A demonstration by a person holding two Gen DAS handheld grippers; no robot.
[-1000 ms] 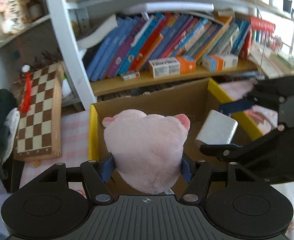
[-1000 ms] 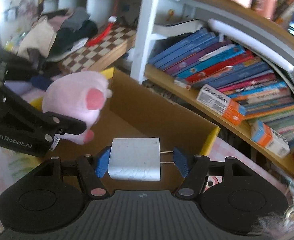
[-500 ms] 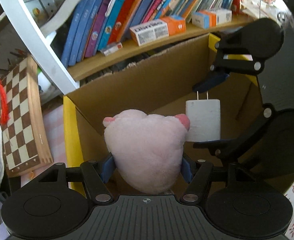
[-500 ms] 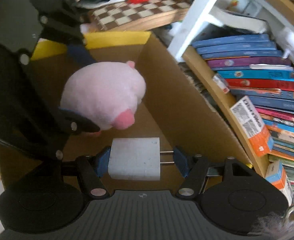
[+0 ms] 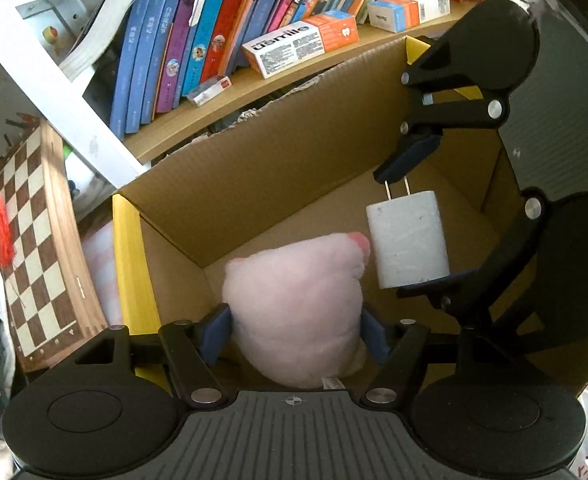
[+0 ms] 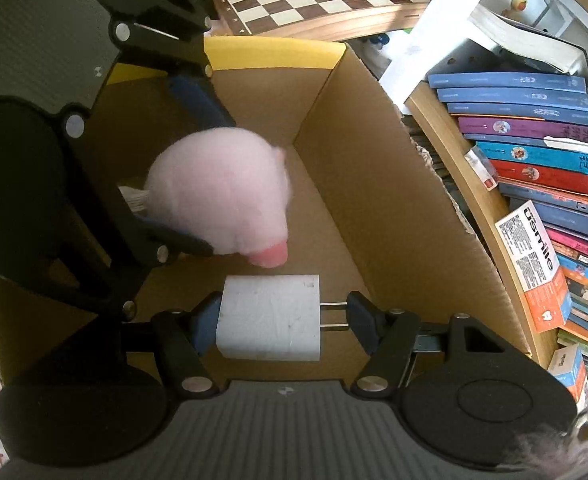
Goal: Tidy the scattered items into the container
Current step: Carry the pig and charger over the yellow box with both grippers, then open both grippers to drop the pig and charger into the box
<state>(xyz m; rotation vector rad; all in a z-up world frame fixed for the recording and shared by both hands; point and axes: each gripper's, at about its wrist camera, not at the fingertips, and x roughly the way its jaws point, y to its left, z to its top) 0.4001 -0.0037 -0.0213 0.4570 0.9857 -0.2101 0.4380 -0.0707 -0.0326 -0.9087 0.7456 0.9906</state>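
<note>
My left gripper [image 5: 294, 332] is shut on a pink plush pig [image 5: 298, 312] and holds it inside the open cardboard box [image 5: 262, 184] with yellow flaps. My right gripper [image 6: 284, 320] is shut on a white plug-in charger [image 6: 270, 322], gripped end to end with the prongs against the right finger, also inside the box. In the left wrist view the right gripper [image 5: 414, 224] and charger [image 5: 408, 240] hang just right of the pig. In the right wrist view the pig [image 6: 222, 200] and left gripper [image 6: 198, 176] are ahead and left.
A wooden bookshelf [image 5: 254, 80] with leaning books and small cartons stands behind the box. A chessboard [image 5: 34, 240] lies left of the box, beside clothes. A white shelf post [image 5: 54, 92] rises at the box's back left corner.
Both grippers have moved down into the box, tilting to look at its floor. Pig and charger stay gripped and are now lower, close together.
</note>
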